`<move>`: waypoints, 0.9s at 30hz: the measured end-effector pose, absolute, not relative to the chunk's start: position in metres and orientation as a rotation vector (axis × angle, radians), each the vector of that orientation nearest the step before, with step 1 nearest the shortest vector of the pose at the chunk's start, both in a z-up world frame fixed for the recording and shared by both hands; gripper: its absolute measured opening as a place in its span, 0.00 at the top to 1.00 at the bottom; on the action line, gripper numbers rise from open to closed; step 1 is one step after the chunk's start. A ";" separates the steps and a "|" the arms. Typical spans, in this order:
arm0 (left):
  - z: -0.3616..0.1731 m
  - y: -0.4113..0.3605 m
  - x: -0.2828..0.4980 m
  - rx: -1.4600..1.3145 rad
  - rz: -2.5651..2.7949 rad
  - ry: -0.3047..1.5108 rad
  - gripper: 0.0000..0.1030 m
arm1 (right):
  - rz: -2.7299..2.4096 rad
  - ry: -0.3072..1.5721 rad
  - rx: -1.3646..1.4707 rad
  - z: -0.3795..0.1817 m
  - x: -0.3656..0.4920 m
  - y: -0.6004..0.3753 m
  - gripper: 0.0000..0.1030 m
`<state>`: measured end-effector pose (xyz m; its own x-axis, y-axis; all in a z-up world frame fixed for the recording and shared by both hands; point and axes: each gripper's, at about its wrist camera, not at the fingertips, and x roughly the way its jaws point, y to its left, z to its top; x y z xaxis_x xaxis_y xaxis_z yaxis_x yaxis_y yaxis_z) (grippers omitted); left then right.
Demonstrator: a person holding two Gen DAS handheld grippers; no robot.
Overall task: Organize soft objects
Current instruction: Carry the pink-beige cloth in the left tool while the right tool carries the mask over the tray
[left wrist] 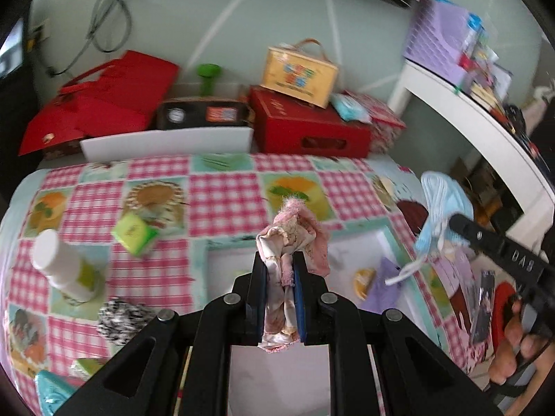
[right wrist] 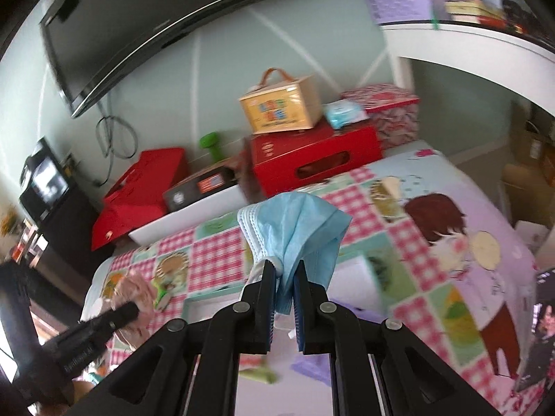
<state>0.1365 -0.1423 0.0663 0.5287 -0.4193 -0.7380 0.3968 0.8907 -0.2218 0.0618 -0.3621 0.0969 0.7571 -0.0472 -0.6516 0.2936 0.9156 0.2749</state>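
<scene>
1. Left gripper [left wrist: 280,274]: jaws pinching a bunched pink cloth [left wrist: 290,239]; cloth sits centre of the left wrist view, held above the checked tablecloth [left wrist: 222,201], with the top tuft sticking up past the fingertips and a flap hanging off to the right of the jaws.
2. Right gripper [right wrist: 284,277]: jaws pressed together on a blue face mask [right wrist: 298,228]; mask is centre of the right wrist view, draped over both fingertips; its white ear loop dangles loose, visible at right of the left wrist view.
3. Both items are airborne, neither touching the table; the white tray [left wrist: 360,253] lies lower centre-right in the left view, just behind the cloth; I read it as the likely drop spot, not confirmed.
4. Risk: mask grip looks like a thin fold only; a quick swing could pull it free.
5. Risk: the loose ear loop could snag on the other gripper or on the tray rim; the two grippers are near each other.
6. Risk: the cloth's hanging flap may land outside the tray if released off-centre.
7. Risk: white bottle [left wrist: 66,267] and green box [left wrist: 133,234] stand at left of the left view; a low pass could knock them; frames are blurred, so clearances are hard to judge.
</scene>
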 end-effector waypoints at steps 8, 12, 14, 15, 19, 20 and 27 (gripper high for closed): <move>0.047 -0.173 0.132 0.015 -0.537 0.931 0.86 | -0.226 0.705 0.396 0.094 0.056 -0.378 0.90; 0.036 -0.177 0.137 0.013 -0.536 0.950 0.86 | -0.214 0.744 0.394 0.084 0.064 -0.374 0.90; 0.031 -0.178 0.139 0.008 -0.536 0.961 0.86 | -0.198 0.770 0.390 0.076 0.070 -0.370 0.90; 0.028 -0.179 0.140 0.005 -0.535 0.966 0.86 | -0.187 0.787 0.385 0.071 0.074 -0.367 0.90; 0.014 -0.180 0.146 -0.005 -0.529 1.007 0.86 | -0.153 0.877 0.375 0.046 0.091 -0.354 0.90; 0.012 -0.180 0.147 -0.010 -0.529 1.017 0.86 | -0.145 0.899 0.368 0.039 0.095 -0.350 0.90; -0.008 -0.181 0.155 -0.014 -0.509 1.084 0.86 | -0.102 1.021 0.362 0.001 0.111 -0.337 0.90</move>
<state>0.1545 -0.1815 -0.0084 0.3643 -0.4026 -0.8398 0.3888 0.8851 -0.2556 0.1110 -0.3374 0.0008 0.5235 0.0841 -0.8478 0.2506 0.9359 0.2475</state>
